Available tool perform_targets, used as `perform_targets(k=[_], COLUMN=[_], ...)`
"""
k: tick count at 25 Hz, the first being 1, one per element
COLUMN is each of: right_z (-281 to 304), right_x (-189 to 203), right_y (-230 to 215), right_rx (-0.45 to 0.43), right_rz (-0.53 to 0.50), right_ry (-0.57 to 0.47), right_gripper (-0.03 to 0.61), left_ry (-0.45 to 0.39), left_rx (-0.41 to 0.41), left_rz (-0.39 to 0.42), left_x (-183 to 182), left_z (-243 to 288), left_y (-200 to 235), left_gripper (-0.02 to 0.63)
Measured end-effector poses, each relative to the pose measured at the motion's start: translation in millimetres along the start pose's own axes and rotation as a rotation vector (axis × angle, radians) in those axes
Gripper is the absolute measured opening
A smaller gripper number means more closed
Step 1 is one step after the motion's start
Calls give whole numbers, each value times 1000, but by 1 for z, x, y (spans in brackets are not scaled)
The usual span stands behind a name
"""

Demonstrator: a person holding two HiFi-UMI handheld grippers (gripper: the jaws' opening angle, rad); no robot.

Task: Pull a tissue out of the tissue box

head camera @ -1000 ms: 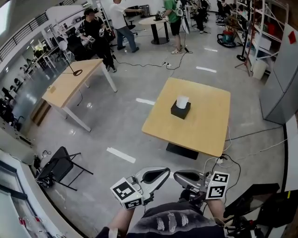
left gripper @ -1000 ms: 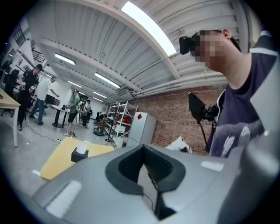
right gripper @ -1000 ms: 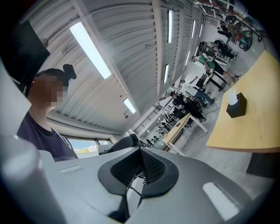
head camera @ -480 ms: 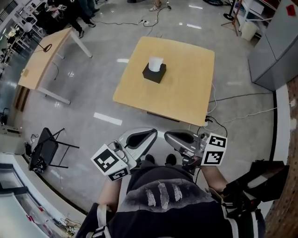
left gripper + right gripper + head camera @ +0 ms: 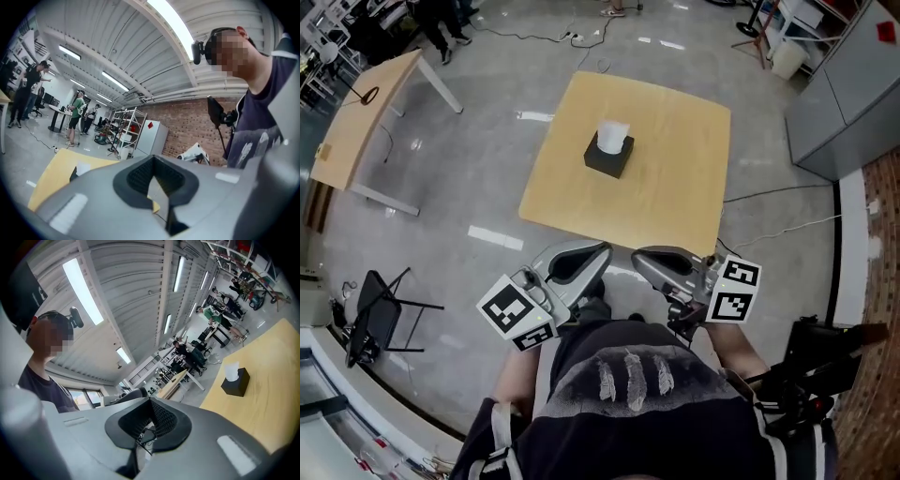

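Head view: my left gripper [image 5: 598, 257] and right gripper [image 5: 643, 261] are both closed on nothing, side by side at my chest. Well apart from them, the black tissue box [image 5: 607, 157] sits on the table [image 5: 675, 187], with a white tissue [image 5: 612, 133] sticking up from its top.

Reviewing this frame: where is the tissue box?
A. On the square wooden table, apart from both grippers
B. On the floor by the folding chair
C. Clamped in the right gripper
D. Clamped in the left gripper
A: the black tissue box sits on the wooden table with a white tissue poking from its top, while the left gripper and right gripper are shut and empty near the person's body.
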State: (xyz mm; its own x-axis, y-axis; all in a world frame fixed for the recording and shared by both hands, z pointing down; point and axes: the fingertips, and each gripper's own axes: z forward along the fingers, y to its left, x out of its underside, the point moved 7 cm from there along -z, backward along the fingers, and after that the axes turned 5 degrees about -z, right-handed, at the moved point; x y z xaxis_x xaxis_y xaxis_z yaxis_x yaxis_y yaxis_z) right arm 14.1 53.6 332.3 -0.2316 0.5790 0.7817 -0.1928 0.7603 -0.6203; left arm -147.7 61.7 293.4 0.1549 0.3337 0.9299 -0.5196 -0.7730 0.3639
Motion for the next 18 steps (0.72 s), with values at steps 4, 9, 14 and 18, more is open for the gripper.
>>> perform_targets(k=[4, 9, 14, 18], right_z=[35, 88, 110, 112], right_x=[-14, -25, -32, -32], right_y=[-13, -35, -46, -55], right_rx=[65, 135, 207, 258], right_rz=[-18, -22, -53, -33], right_ry=[37, 60, 66, 71], right_gripper=[-3, -3, -3, -3], left_ry=[-17, -33, -31, -27], left_rx=[52, 93, 102, 111], left_rz=[-9, -17, -27, -36], left_x=[-21, -39, -43, -45], left_z=[-4, -17, -21, -18], left_y=[42, 105, 142, 152], left_gripper=[2, 2, 2, 2])
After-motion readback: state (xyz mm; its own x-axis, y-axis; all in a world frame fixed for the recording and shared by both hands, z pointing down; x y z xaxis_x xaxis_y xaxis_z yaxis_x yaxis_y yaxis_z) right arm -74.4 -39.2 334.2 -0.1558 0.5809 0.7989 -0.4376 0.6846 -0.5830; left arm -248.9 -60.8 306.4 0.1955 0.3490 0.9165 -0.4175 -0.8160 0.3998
